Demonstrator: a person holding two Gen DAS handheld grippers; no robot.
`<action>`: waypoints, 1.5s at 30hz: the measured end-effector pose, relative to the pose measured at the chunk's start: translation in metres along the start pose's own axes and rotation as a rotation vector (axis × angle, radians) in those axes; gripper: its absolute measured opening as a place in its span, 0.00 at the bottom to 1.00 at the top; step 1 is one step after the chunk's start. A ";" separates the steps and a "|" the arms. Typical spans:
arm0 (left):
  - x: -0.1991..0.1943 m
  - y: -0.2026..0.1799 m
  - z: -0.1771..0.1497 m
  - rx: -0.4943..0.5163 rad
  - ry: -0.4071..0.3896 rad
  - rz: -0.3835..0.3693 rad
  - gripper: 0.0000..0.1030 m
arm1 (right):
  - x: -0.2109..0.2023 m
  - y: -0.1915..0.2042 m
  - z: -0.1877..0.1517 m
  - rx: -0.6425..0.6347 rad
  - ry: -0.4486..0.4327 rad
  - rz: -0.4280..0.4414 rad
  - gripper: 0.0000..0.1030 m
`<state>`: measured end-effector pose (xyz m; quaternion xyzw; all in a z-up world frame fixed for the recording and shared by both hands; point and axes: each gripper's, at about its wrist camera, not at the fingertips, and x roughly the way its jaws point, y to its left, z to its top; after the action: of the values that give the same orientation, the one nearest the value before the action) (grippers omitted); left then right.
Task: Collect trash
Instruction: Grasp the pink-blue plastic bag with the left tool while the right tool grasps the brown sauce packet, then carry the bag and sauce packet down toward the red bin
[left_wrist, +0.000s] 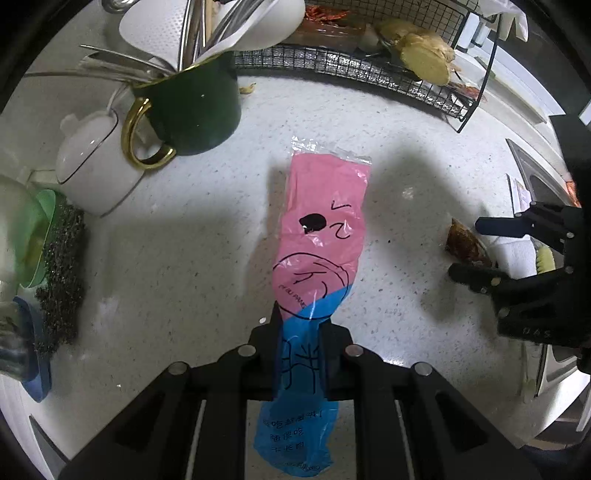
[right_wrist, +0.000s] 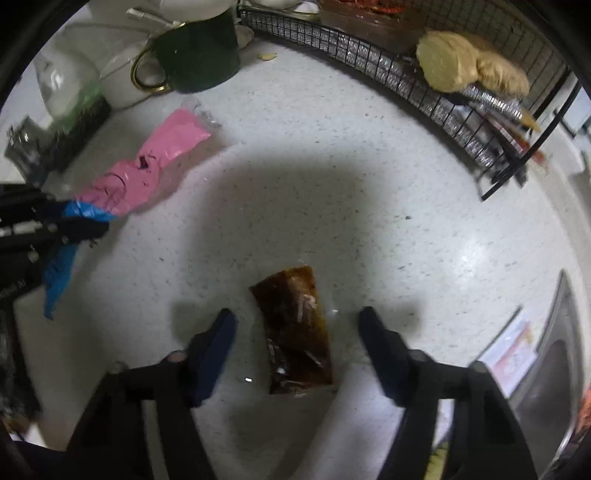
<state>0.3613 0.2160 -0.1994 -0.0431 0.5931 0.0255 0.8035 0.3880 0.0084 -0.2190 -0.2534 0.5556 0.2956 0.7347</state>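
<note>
My left gripper (left_wrist: 301, 325) is shut on a pink and blue plastic wrapper (left_wrist: 321, 229), pinching its blue part; the pink end reaches out over the white speckled counter (left_wrist: 207, 258). The wrapper also shows in the right wrist view (right_wrist: 147, 173), with the left gripper (right_wrist: 85, 227) on it. My right gripper (right_wrist: 297, 325) is open, its fingers (right_wrist: 214, 343) either side of a dark brown sauce packet (right_wrist: 295, 332) lying flat on the counter (right_wrist: 369, 221). In the left wrist view the right gripper (left_wrist: 469, 251) stands open by that packet (left_wrist: 465, 243).
A dark green mug (left_wrist: 192, 107) with utensils, a white lidded pot (left_wrist: 96, 162) and a black scourer (left_wrist: 59, 280) stand at the left. A black wire rack (left_wrist: 369, 70) with ginger (left_wrist: 424, 51) lines the back. A steel sink (right_wrist: 554, 362) lies at the right.
</note>
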 end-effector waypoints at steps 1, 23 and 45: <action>-0.001 0.000 -0.001 0.000 -0.002 0.005 0.13 | 0.000 0.001 -0.001 -0.002 0.000 0.004 0.43; -0.097 -0.089 -0.070 0.116 -0.148 -0.007 0.13 | -0.105 0.028 -0.080 0.204 -0.180 0.006 0.14; -0.215 -0.259 -0.276 0.292 -0.285 -0.079 0.13 | -0.246 0.062 -0.357 0.350 -0.380 -0.109 0.14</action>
<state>0.0592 -0.0671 -0.0647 0.0545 0.4687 -0.0863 0.8775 0.0545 -0.2357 -0.0749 -0.0919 0.4357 0.1975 0.8733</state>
